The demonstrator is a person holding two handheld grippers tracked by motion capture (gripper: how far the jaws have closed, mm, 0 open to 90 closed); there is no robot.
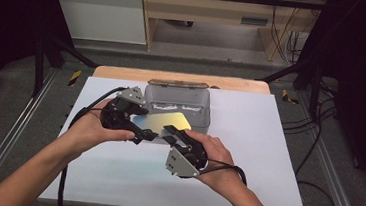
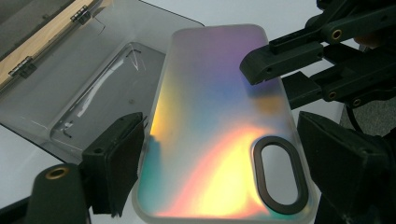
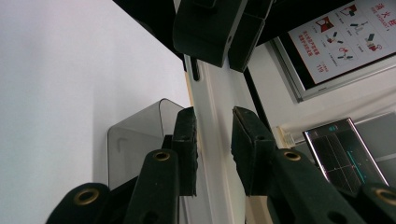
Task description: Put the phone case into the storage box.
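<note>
High view: the left hand (image 1: 96, 128) is holding the left gripper (image 1: 139, 124) at the left of a phone case (image 1: 161, 122), which is hanging just above the white surface (image 1: 247, 154) and partly over the front edge of a clear box (image 1: 178, 102). The box is sitting open, its lid (image 1: 178, 84) lying back toward the far edge. Further right, the right hand (image 1: 216, 161) is holding the right gripper (image 1: 172, 132), which is reaching the case from the near right side.

Left gripper view: the left gripper (image 2: 219, 158) is clamping the case (image 2: 219, 126) across its width, one pad pressing each long edge, near the end with the oval camera opening (image 2: 278, 175). The case is shimmering in purple, yellow and teal. The box (image 2: 70, 98) is lying at the left, partly beneath the case. At the upper right, the right gripper (image 2: 273, 77) is straddling the case's long edge, one jaw lying over its face.

Right gripper view: the right gripper (image 3: 215, 140) is looking along the case (image 3: 212, 116), seen edge-on as a pale strip between the jaws. The left pad is touching it, while a narrow gap is showing at the right pad, so the jaws are not yet gripping. The left gripper (image 3: 219, 32) is holding the far end of the strip at the top. A corner of the box (image 3: 135, 140) is showing at the left.
</note>
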